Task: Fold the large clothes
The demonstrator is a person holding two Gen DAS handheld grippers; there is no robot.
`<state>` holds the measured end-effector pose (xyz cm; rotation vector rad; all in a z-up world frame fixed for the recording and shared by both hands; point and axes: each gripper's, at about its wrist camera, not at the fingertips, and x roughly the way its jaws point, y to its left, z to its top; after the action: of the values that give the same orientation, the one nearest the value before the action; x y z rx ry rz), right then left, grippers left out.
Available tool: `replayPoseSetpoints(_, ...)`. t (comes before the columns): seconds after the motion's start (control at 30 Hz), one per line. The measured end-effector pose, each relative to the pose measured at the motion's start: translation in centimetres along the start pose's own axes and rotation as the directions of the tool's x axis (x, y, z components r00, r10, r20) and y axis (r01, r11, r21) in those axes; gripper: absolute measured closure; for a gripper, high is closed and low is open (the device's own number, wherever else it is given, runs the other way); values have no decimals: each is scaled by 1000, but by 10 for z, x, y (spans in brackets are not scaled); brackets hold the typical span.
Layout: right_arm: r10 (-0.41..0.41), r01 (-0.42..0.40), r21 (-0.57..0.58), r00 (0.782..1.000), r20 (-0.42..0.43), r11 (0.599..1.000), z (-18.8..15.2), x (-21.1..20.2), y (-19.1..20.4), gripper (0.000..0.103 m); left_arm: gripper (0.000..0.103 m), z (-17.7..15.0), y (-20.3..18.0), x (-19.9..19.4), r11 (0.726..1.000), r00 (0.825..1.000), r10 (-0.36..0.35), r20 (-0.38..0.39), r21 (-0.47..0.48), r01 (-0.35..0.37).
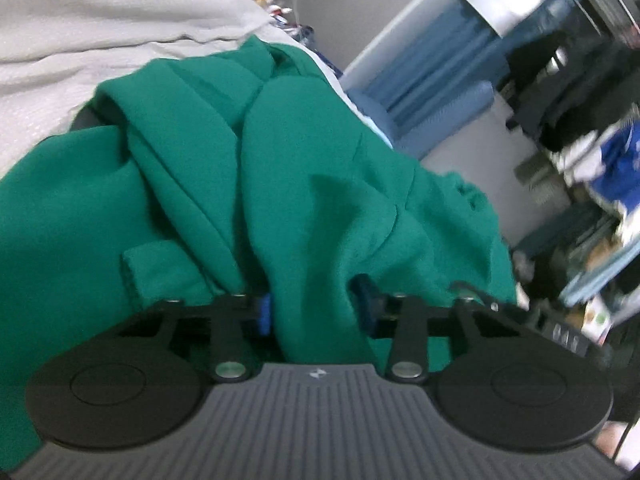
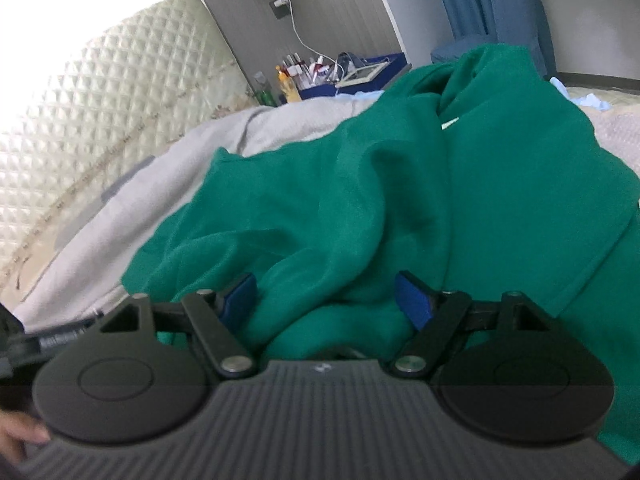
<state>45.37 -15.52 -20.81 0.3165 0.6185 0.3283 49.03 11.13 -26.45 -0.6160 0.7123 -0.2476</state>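
Note:
A large green garment point(image 1: 304, 168) lies crumpled on the bed, in thick folds. In the left wrist view a thick fold of it fills the gap between the blue pads point(image 1: 366, 300) of my left gripper point(image 1: 314, 308), which is shut on that fold. In the right wrist view the same green garment point(image 2: 420, 184) spreads across the bed. My right gripper point(image 2: 326, 296) stands open and low over it. A mound of cloth rises between its wide-apart blue pads point(image 2: 414, 300) without being pinched.
White bedding point(image 1: 100, 20) lies beyond the garment, and a quilted headboard point(image 2: 100, 120) stands to the left. A bedside stand with bottles point(image 2: 296, 74) is behind the bed. Blue curtains point(image 1: 432, 68) and cluttered shelves point(image 1: 600, 168) lie to the right. A person's hand point(image 2: 20, 444) shows at the bottom left.

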Motion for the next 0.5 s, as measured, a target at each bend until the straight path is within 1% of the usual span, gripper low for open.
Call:
replayPoseSetpoints(0.03,-8,8,-6,1000,-4,1000,0,2,0,31,71,-1,-1,1,1000,1000,3,4,14,-3)
replayPoseSetpoints(0.07,-18,18,-13,1000,-7,1000,-1,3,1,34,73,-2,-2,2,1000,1000,0,10,19,0)
replayPoseSetpoints(0.1,-27,27,-24,1000,-9,999,-1,4,1,42,79,-1,-2,1,1000,1000,-4,16,17,4)
replayPoseSetpoints(0.13,-35,34,-42,999,-12,999,-1,4,3,53,82,0,-1,0,1000,1000,-9,22,11,9)
replayPoseSetpoints(0.17,-43,42,-55,999,-12,998,-1,4,5,59,83,1,-2,-1,1000,999,-17,29,6,17)
replayPoseSetpoints(0.2,-51,51,-70,999,-8,996,-1,3,7,70,84,2,-2,-4,1000,999,-23,37,8,23)
replayPoseSetpoints(0.23,-59,59,-86,998,0,995,-1,0,9,77,85,3,-3,-9,1000,998,-30,48,11,29)
replayPoseSetpoints(0.33,-57,62,-126,998,40,990,0,-14,15,83,86,7,-11,-23,998,995,-63,81,27,61)
replayPoseSetpoints(0.5,-41,58,-162,993,109,985,-1,-47,23,84,86,7,-25,-53,993,986,-110,122,56,103)
